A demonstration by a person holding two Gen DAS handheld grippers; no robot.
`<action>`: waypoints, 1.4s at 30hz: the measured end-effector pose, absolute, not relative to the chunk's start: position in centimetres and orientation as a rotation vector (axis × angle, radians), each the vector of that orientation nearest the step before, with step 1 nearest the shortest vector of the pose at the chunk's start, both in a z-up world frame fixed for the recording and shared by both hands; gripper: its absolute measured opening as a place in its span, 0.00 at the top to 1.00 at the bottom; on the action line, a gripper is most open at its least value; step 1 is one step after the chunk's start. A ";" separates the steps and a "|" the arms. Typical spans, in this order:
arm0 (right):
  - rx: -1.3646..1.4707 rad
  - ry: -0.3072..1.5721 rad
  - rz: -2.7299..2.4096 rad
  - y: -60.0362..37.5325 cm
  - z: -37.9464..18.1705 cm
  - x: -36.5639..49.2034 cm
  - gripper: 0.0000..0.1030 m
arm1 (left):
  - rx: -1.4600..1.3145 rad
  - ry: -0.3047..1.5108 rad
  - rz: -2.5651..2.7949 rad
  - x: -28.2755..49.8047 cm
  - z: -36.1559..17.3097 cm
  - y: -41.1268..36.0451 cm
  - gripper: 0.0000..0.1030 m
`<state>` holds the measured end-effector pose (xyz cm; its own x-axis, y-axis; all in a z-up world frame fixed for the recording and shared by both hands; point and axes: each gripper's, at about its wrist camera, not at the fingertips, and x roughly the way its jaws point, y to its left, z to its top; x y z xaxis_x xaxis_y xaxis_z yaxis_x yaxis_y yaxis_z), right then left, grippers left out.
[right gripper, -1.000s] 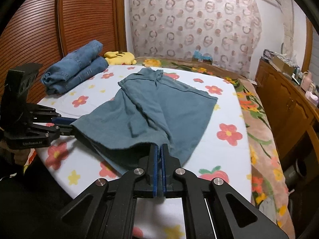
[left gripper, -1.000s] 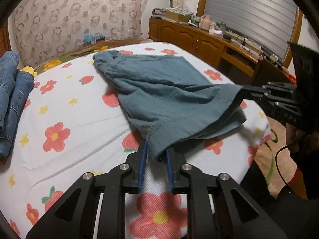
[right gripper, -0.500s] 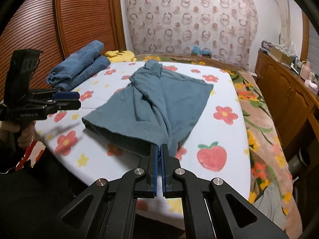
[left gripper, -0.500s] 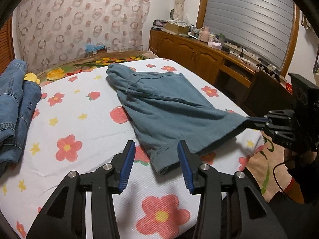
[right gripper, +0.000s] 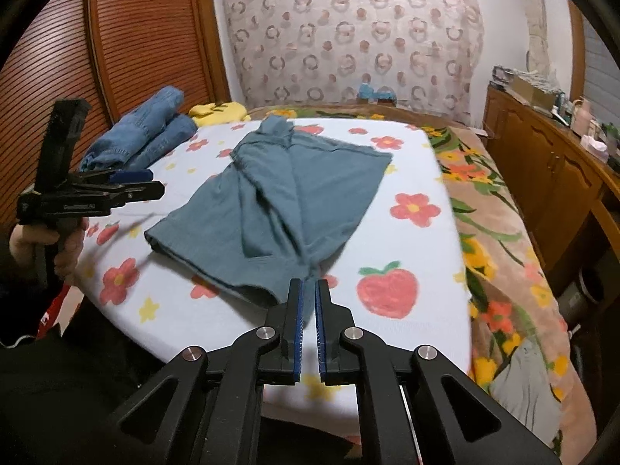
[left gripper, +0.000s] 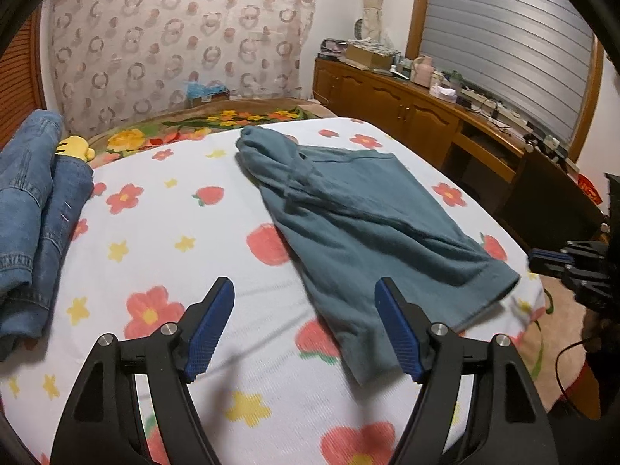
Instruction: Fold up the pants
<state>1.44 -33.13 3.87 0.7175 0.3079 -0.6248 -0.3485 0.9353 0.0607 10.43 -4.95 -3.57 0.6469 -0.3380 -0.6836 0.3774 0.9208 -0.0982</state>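
Teal pants just beyond barely parted right fingers.

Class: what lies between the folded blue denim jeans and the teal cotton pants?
Only bare white bedsheet printed with flowers and strawberries, between the folded blue denim jeans and the teal cotton pants; the left wrist view shows it clearly.

Pants on the bed
Pants are spread mid-frame on the bed; folded jeans are stacked upper left.
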 end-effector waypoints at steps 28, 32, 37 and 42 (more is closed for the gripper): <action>-0.152 0.654 0.481 -25.4 4.7 16.2 0.61 | 0.131 0.773 -0.352 20.4 -3.7 -3.4 0.26; -0.182 0.681 0.506 -24.2 4.1 18.2 0.61 | 0.128 0.786 -0.348 21.1 -4.4 -2.8 0.26; -0.201 0.725 0.531 -23.0 3.1 20.0 0.61 | 0.120 0.805 -0.346 21.6 -5.3 -2.5 0.26; -0.213 0.754 0.573 -22.3 2.6 20.9 0.61 | 0.118 0.813 -0.348 21.8 -5.7 -2.3 0.26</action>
<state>20.94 -22.32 2.64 0.5856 0.4131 -0.6975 -0.5612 0.8275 0.0189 21.81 -2.33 -5.66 0.6343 -0.2584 -0.7286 0.3482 0.9370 -0.0291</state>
